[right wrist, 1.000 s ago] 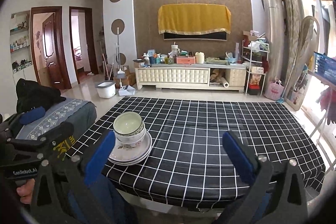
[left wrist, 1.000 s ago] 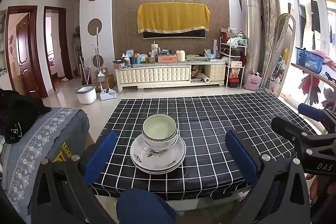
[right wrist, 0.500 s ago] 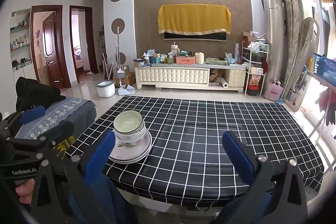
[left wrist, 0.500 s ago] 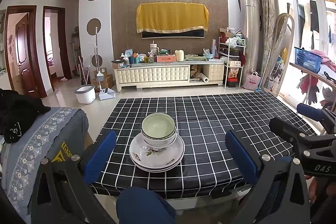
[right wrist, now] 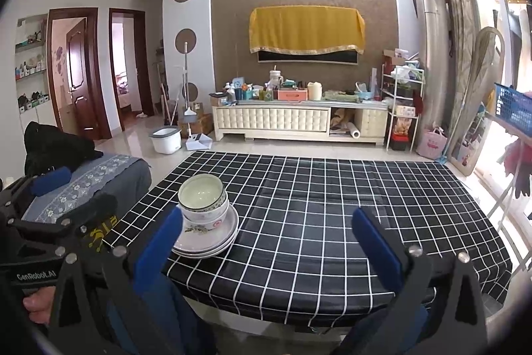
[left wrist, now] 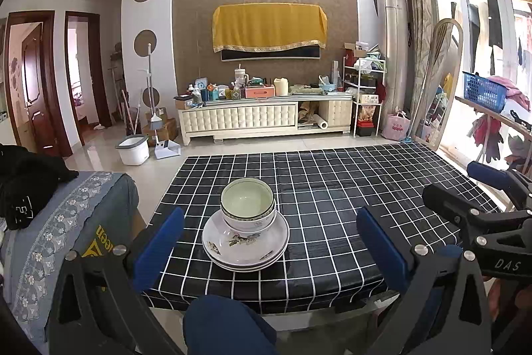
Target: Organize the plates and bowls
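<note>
From the left wrist, the left gripper hangs at the near edge of the table, its blue fingers spread wide and holding nothing, with nested bowls sitting on a stack of plates between them further out on the black checked cloth. From the right wrist, the right gripper is likewise gaping and empty, the same pile lying left of centre by its left finger, probably not touching, though the angle is poor.
</note>
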Motion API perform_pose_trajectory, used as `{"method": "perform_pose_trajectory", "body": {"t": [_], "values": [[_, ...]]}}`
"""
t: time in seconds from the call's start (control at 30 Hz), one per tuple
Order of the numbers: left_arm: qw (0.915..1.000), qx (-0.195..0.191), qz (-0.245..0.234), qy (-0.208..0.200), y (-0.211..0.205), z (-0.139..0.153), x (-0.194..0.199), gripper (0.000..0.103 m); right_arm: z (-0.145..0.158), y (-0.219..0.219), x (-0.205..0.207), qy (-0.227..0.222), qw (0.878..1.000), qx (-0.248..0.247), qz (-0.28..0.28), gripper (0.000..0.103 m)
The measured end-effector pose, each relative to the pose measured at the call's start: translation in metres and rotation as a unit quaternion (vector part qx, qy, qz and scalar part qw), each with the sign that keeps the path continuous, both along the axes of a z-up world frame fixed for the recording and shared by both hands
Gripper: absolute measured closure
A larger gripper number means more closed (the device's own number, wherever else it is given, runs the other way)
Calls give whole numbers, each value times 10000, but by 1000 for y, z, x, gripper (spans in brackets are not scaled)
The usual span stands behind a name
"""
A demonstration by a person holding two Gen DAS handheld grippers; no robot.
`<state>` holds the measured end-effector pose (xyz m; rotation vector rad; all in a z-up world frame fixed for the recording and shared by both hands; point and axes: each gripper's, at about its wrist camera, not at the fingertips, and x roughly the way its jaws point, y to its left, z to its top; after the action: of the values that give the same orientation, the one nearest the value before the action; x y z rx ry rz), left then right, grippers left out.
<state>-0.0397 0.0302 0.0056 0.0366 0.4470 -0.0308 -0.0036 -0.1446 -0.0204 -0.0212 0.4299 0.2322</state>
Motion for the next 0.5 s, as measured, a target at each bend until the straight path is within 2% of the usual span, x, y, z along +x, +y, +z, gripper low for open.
{"method": "perform_pose_trajectory", "body": {"t": [0.5], "values": [[10000,-38,-47,59,-1,-2,0,0,-2,-2,-2,25,10000,3,35,0]]}}
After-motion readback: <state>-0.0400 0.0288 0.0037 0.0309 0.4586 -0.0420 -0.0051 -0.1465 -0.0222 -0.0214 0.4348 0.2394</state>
